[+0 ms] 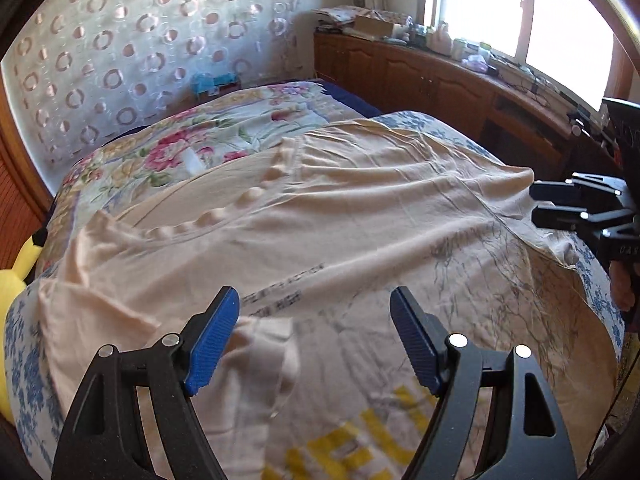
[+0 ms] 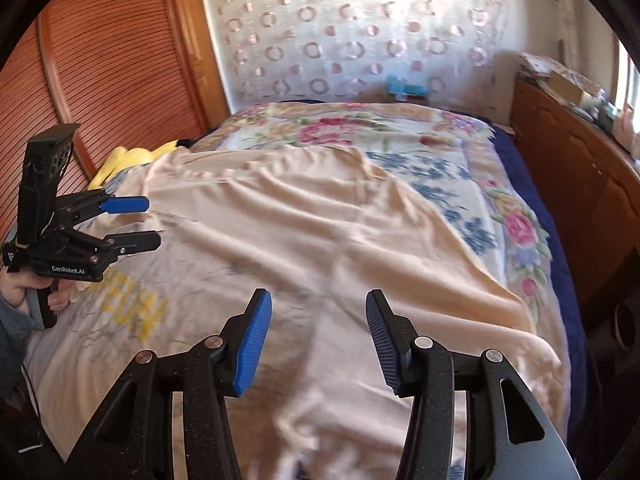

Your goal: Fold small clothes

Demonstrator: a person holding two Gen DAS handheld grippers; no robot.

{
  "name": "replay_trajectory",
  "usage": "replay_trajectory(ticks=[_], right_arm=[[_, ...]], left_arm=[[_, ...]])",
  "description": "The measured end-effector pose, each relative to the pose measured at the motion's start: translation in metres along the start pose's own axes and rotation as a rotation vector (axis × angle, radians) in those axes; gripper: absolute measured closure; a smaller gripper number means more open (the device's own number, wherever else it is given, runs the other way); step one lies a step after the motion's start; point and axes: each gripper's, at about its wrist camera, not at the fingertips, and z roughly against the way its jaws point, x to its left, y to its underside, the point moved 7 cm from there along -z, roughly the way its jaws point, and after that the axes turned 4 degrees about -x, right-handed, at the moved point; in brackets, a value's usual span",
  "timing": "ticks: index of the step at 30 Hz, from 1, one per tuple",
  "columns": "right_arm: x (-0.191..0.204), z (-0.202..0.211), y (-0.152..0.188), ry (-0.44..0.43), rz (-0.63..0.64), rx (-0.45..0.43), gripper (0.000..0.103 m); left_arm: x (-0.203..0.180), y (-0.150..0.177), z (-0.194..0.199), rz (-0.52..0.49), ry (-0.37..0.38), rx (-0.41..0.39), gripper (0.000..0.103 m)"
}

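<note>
Peach T-shirt (image 1: 320,216) lies flat on flowery bed cover (image 2: 500,200), under both claws. Left gripper (image 1: 314,320) open, empty, near printed end. Right gripper (image 2: 318,328) open, empty, near plain end.

A bed (image 1: 248,128) has a flowery blanket (image 2: 360,128) on it. At the far left edge lies a yellow soft toy (image 1: 14,280). The wall behind has a curtain with rings (image 1: 132,40). On the right, wooden cupboards (image 1: 432,80) stand under a bright window (image 1: 520,8), with small stuff on top.
</note>
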Motion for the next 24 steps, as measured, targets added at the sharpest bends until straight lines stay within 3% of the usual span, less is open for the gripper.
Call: replay_trajectory(ticks=[15,24], right_arm=[[-0.065,0.029,0.007,0.141,-0.146,0.002,0.045],[-0.077,0.028,0.009,0.194,-0.164,0.036,0.045]], left_arm=[[-0.031,-0.005,-0.030,-0.051,0.038,0.035,0.024],[-0.036,-0.005,-0.035,-0.069,0.048,0.045,0.014]])
